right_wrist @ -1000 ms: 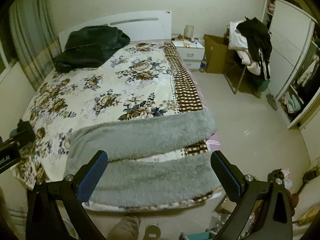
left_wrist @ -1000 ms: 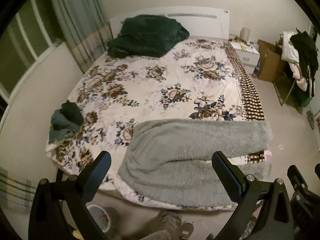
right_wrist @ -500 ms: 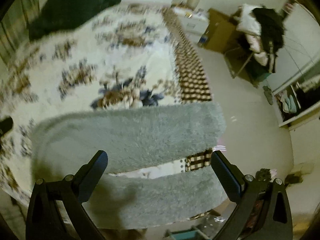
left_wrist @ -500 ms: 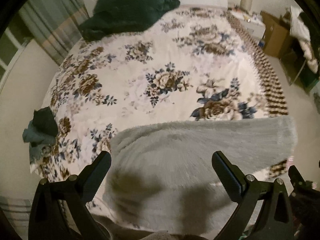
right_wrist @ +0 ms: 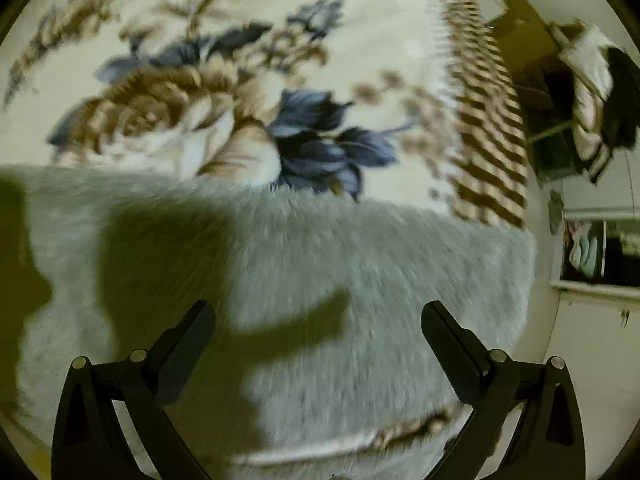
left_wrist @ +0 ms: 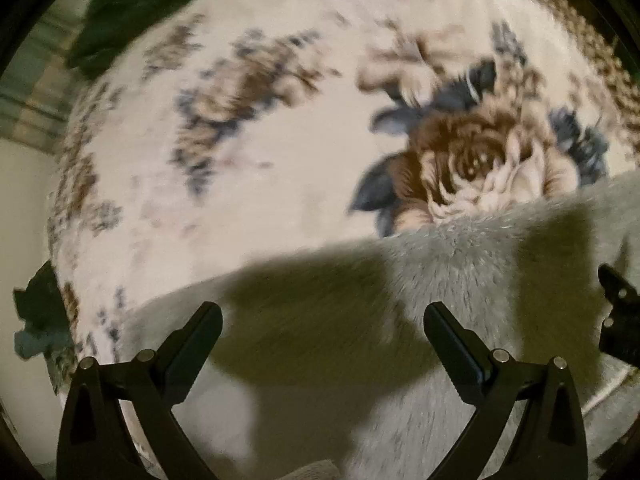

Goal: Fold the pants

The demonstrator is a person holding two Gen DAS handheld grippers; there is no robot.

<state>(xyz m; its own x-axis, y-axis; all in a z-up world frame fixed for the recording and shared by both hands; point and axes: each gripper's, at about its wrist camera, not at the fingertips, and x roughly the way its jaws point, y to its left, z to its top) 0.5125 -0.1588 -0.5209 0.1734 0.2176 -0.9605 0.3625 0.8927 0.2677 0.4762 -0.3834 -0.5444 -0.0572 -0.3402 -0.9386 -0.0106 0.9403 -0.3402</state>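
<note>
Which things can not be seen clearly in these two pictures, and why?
- Grey fleece pants: left wrist view, near edge cut off by the frame, part under shadow.
- The pants' waist and leg ends: right wrist view, motion blur and shadow hide them.
- Floral bedspread: both views, pattern smeared by blur.
- Dark clothes: left wrist view, cut by the fisheye rim.
- Whether the left gripper or right gripper touches the fleece: cannot tell.
</note>
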